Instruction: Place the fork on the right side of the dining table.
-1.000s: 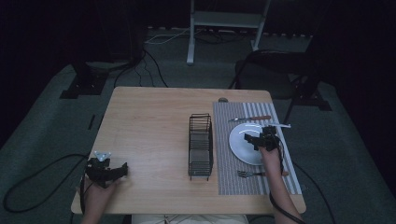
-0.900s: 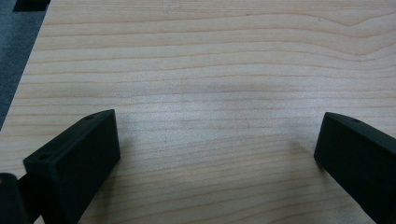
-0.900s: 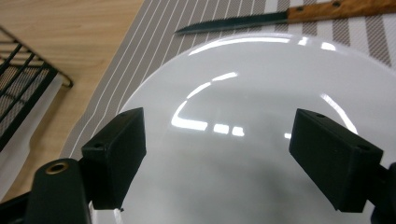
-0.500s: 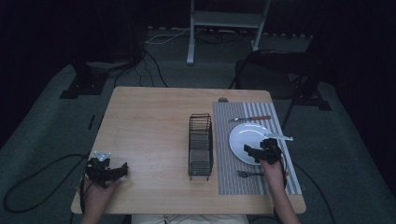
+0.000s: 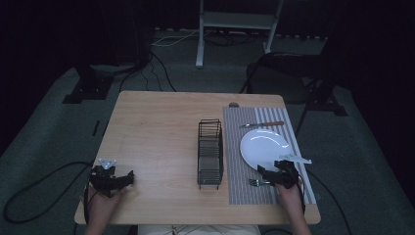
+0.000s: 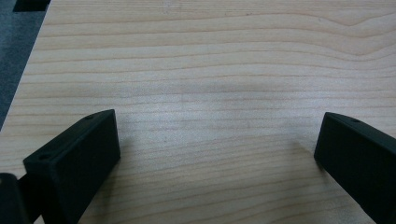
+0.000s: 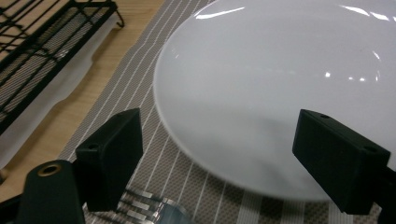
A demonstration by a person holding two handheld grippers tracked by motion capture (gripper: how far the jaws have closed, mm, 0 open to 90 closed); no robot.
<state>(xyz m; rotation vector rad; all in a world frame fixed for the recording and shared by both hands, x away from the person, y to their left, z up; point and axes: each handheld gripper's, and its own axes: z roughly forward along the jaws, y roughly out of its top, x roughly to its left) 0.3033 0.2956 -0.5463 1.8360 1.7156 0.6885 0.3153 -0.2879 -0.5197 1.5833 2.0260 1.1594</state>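
hovering right gripper [image 7: 219, 154] at plate [image 7: 280, 88] rim, jaws apart | nothing gripped, rack [image 5: 210, 152] empty | left gripper [image 6: 210, 154] apart, idle

You sit at a light wooden table [image 5: 156, 127] with visible grain, standing on a grey-green carpeted floor [image 5: 44, 127]. The room around you is dim, and its far end falls into near black. Beyond the table's far edge a pale metal stand [image 5: 237, 22] rises from the floor, with cables [image 5: 171, 41] trailing on the carpet beside it. To the left, a dark flat base [image 5: 85, 90] of some equipment rests on the carpet; to the right, another dark frame [image 5: 323, 100] stands close to the table's corner. Soft light falls from above onto the tabletop.
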